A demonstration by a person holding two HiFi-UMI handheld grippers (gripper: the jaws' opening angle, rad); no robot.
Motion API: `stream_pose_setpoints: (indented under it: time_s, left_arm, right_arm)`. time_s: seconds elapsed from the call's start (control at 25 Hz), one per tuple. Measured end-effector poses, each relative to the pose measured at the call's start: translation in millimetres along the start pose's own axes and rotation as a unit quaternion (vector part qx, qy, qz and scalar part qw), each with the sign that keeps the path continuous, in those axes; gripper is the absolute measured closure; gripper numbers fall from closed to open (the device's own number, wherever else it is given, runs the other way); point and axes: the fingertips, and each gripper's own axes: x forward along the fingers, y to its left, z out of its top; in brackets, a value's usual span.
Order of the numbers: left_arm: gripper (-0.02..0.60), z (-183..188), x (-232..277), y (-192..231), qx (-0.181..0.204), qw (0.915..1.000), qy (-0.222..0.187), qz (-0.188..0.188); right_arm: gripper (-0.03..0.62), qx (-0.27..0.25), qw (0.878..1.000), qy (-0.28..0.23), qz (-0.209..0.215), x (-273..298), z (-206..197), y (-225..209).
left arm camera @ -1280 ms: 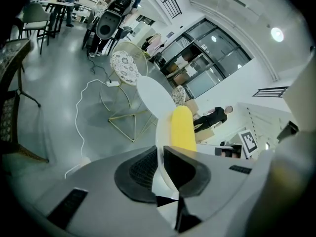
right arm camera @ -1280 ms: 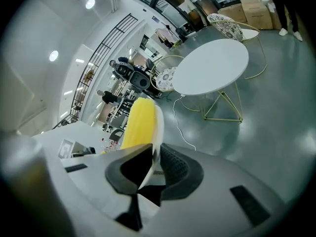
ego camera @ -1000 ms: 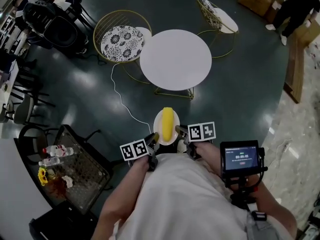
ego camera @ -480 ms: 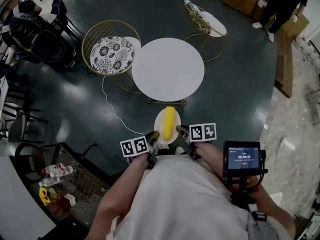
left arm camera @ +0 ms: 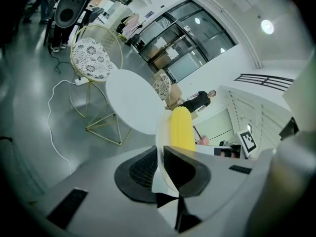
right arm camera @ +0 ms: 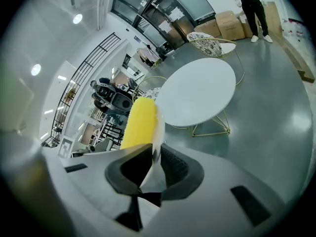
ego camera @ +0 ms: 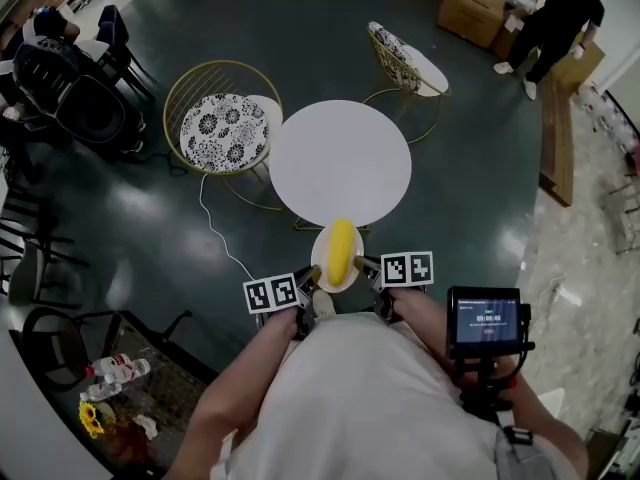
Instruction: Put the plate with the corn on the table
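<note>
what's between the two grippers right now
The white plate with the corn on it, its opposite rims clamped by the left gripper and right gripper; clearest in the head view.

I can read no words here with any certainty. The small screen beside the right arm shows a row of pale digits split by colons, too small for me to make out. The cubes on the left hand-held gripper and the right hand-held gripper bear only black-and-white square patterns, no letters.
</note>
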Motion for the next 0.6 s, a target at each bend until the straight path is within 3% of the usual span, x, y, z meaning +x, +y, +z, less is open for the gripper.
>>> stream_pose_setpoints:
  time_s: [0.36,0.6]
  left_arm:
    - [0.537,33,6,7,0.022,0.9995,0.017,-0.017]
    - [0.537,46,4,17,0.017,0.9995,0.019,-0.018]
  right_arm:
    - [0.542,0.031,0.999,-0.029,-0.004,15,22,4]
    - [0.542,0.033,0.999,-0.033,-0.008,27,31,11]
